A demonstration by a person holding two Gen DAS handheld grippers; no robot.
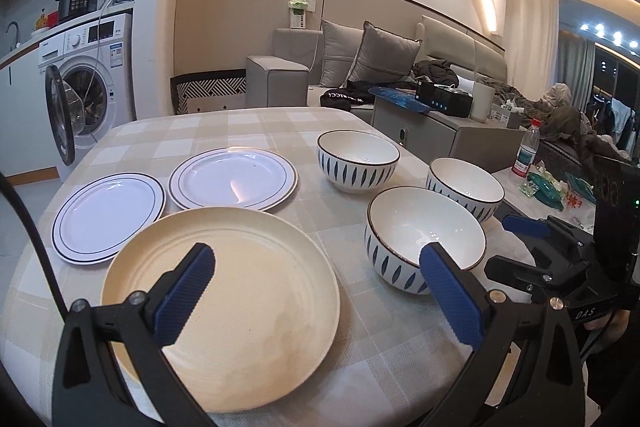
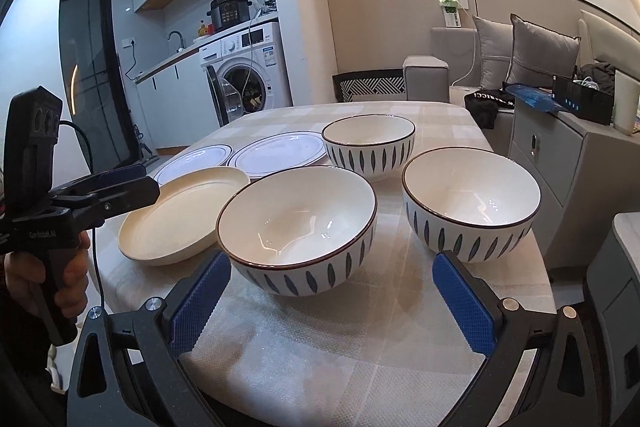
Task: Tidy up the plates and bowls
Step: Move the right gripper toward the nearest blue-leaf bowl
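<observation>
A bench (image 1: 256,123) covered with a beige checked cloth fills the middle of both views. In the left wrist view, a large round cream plate (image 1: 224,307) lies at lower centre, with two white plates rimmed in dark lines, one (image 1: 106,217) at left and one (image 1: 236,179) above centre. Three white bowls with blue leaf marks stand at right: far (image 1: 358,159), right (image 1: 466,187) and near (image 1: 426,231). The left hand-held gripper (image 1: 316,291) hovers wide open and empty over the cream plate. In the right wrist view, the right hand-held gripper (image 2: 328,303) is wide open and empty, in front of the near bowl (image 2: 298,223).
</observation>
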